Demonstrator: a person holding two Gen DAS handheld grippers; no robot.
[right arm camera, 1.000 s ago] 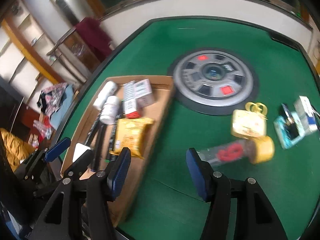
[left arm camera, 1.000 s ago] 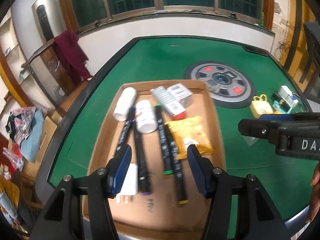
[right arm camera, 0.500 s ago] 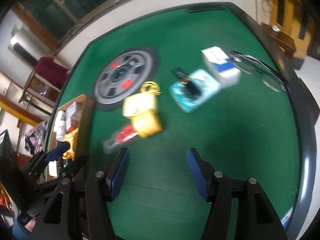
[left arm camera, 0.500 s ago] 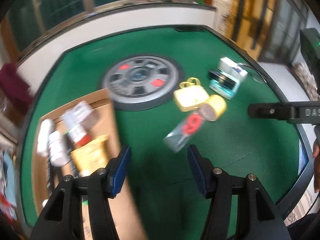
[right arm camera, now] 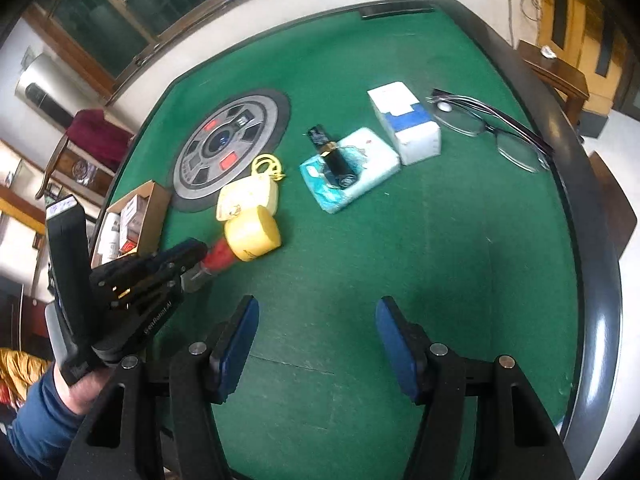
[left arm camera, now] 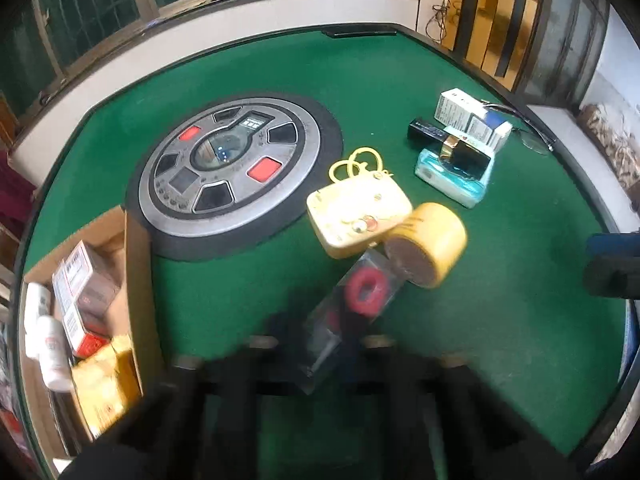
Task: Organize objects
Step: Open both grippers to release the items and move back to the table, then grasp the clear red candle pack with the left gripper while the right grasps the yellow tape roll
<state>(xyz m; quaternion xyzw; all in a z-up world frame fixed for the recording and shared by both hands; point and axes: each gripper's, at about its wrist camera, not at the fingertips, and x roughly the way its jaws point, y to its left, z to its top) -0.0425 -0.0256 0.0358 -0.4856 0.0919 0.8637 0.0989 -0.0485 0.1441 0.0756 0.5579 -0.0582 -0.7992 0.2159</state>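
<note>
Your left hand-held gripper (right arm camera: 192, 256) reaches the clear packet with the red ring (left arm camera: 352, 312); blur hides its grip. Your right hand-held gripper (right arm camera: 316, 344) hangs spread. Several items fill the cardboard box (left arm camera: 132, 280); yellow tape (left arm camera: 428, 248) and others remain on the counter (left arm camera: 500, 340).

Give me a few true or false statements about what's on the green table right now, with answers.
1. The eyeglasses lie near the table's edge. True.
2. The right gripper is shut on a box. False: it is open and holds nothing.
3. The yellow tape roll sits inside the cardboard tray. False: it rests on the green felt.
4. A dark bottle lies on the teal packet. True.
</note>
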